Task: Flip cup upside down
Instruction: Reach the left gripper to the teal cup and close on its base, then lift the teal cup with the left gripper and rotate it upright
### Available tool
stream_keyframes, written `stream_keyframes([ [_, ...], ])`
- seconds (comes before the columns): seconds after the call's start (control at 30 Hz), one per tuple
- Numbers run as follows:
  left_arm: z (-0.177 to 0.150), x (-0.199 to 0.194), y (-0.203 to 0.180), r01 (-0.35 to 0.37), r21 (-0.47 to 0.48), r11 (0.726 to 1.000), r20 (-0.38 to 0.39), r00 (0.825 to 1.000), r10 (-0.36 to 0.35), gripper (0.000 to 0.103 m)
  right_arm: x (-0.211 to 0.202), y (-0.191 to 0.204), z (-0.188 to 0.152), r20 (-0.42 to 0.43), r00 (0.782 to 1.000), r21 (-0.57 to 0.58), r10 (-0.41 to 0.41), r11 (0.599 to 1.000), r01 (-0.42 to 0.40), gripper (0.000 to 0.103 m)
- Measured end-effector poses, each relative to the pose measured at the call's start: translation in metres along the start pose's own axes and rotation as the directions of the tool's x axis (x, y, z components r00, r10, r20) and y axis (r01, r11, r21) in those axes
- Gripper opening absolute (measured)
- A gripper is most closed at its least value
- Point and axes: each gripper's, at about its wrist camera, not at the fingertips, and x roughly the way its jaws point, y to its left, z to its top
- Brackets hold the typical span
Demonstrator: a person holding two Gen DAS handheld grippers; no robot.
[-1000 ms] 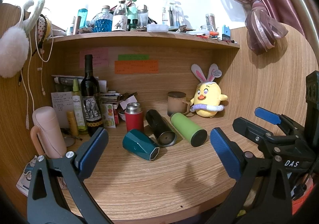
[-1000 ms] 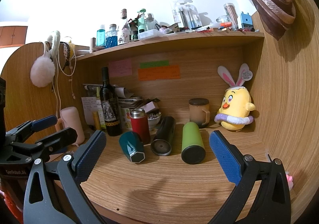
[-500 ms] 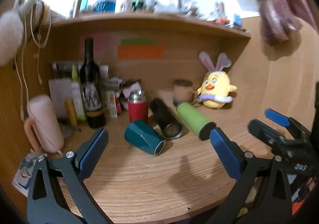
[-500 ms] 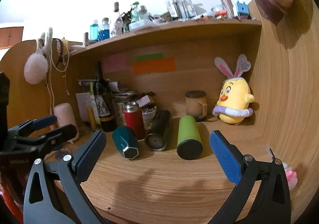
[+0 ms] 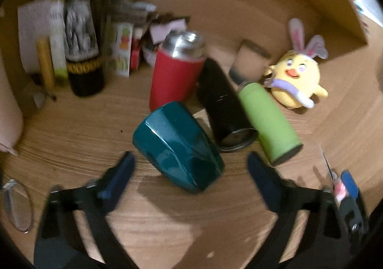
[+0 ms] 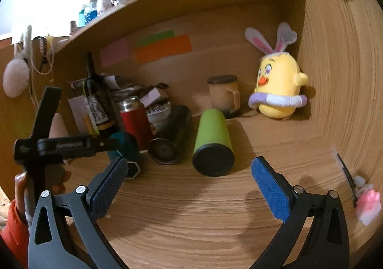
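Teal cup on its side, both hand-held grippers spread

Left wrist view: left hand-held gripper hangs spread and empty just before the teal cup, which lies tipped over on the wooden surface, just in front of the upright red flask.

Right wrist view: right hand-held gripper is spread, empty, near the green tumbler; the teal cup lies left of it.

Left wrist view close, angled down; right wrist view farther, level; both share teal cup.
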Motion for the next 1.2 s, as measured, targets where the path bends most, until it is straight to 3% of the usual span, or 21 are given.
stream_keyframes([
  [0.2, 0.009, 0.029, 0.015, -0.009, -0.093, 0.996, -0.070, 0.998, 0.003, 0.076, 0.014, -0.010, -0.003, -0.018, 1.000, 0.008, -0.003, 1.000, 0.003, 0.103],
  [0.4, 0.008, 0.050, 0.019, 0.040, -0.133, 0.990, -0.137, 0.989, -0.058, 0.067, 0.019, -0.013, -0.005, -0.032, 0.999, 0.015, 0.001, 1.000, -0.001, 0.103],
  [0.6, -0.003, 0.040, 0.019, 0.047, -0.130, 0.990, -0.129, 0.990, -0.063, 0.066, 0.015, -0.012, -0.005, -0.022, 1.000, 0.015, 0.002, 1.000, -0.001, 0.103],
  [1.2, -0.079, -0.021, -0.008, 0.074, -0.116, 0.990, -0.108, 0.990, -0.087, 0.066, -0.027, 0.009, -0.028, -0.031, 0.999, -0.010, 0.013, 1.000, -0.013, 0.103],
])
